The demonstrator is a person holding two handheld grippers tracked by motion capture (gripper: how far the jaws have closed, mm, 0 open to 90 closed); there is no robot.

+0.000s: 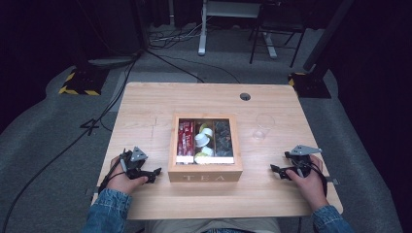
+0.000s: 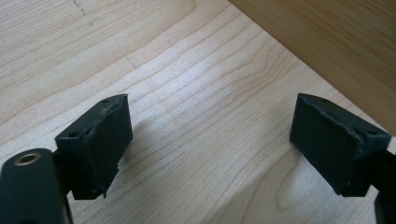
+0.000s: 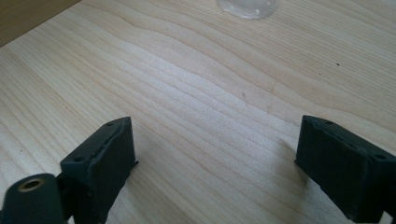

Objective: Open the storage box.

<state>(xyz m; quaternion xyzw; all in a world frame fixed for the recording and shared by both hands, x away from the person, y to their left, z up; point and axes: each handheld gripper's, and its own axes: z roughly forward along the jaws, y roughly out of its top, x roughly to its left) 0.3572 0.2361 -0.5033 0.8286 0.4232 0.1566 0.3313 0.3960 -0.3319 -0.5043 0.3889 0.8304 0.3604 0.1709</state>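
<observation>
High view, box: the square light-wood tea box with a clear lid panel (image 1: 205, 148) sits mid-frame on the pale wooden desk (image 1: 145, 104), its "TEA" lettering turned toward you, likely so the lid lifts from your side.
High view, contents: through the lid you can see red packets on the left, white and yellowish pods in the middle and dark packets on the right, each in its own compartment.
High view, cup: a clear plastic cup (image 1: 263, 127) stands upright right of the box, apart from it, probably there to receive something.
High view, hands: your left gripper (image 1: 154, 173) rests lower left, just beside the box's side wall; your right gripper (image 1: 275, 170) rests lower right, farther from the box. Both flank it, which reads as a ready pose before any reach.
Left gripper view, fingers: the black padded fingers (image 2: 108, 140) stand wide apart with bare desk between them, clamped on nothing. The box wall (image 2: 336, 42) crosses the upper right of the frame, near but untouched.
Right gripper view, fingers: the fingers (image 3: 105, 163) are spread just as wide over bare desk, holding nothing. The cup's base (image 3: 247, 7) shows at the top edge, well ahead; a strip of the box (image 3: 28, 14) fills the upper left corner.
</observation>
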